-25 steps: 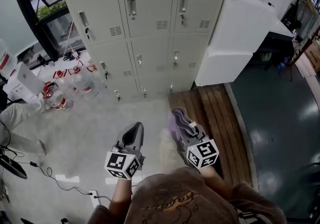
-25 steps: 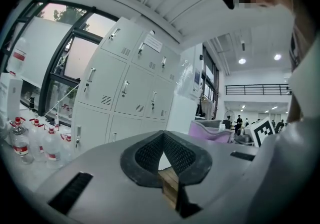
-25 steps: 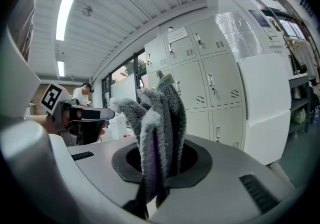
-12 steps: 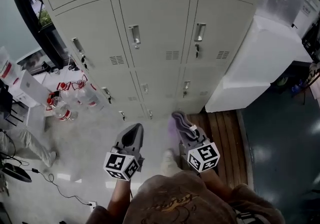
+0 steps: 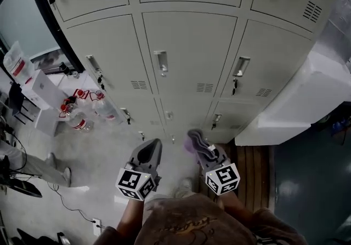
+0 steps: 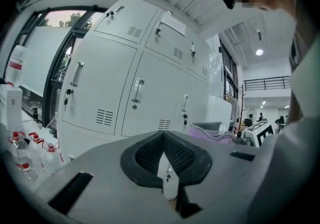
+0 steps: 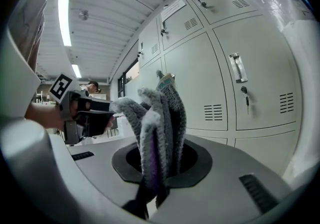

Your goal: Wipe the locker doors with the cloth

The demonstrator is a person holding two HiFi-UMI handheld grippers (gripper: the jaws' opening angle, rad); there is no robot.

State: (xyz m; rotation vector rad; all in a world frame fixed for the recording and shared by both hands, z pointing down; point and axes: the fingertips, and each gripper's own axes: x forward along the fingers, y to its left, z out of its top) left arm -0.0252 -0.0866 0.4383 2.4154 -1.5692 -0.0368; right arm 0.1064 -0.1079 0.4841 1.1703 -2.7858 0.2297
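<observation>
At the left edge, water bottles (image 5: 82, 112) stand on the floor, where a foot may hit them. The left gripper (image 5: 148, 152), lower centre, has its jaws pressed together on nothing. The right gripper (image 5: 202, 149) beside it pinches the folded cloth (image 5: 191, 140), well apart from the locker doors (image 5: 189, 46). The protruding handles (image 5: 160, 61) could snag it.

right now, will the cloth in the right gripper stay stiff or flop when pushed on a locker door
Likely floppy: the cloth stands in loose folds above the right gripper, whose jaws are shut on it. Its fuzzy pile looks light and not slippery. Against the locker door the folds would probably flatten and bunch.
</observation>
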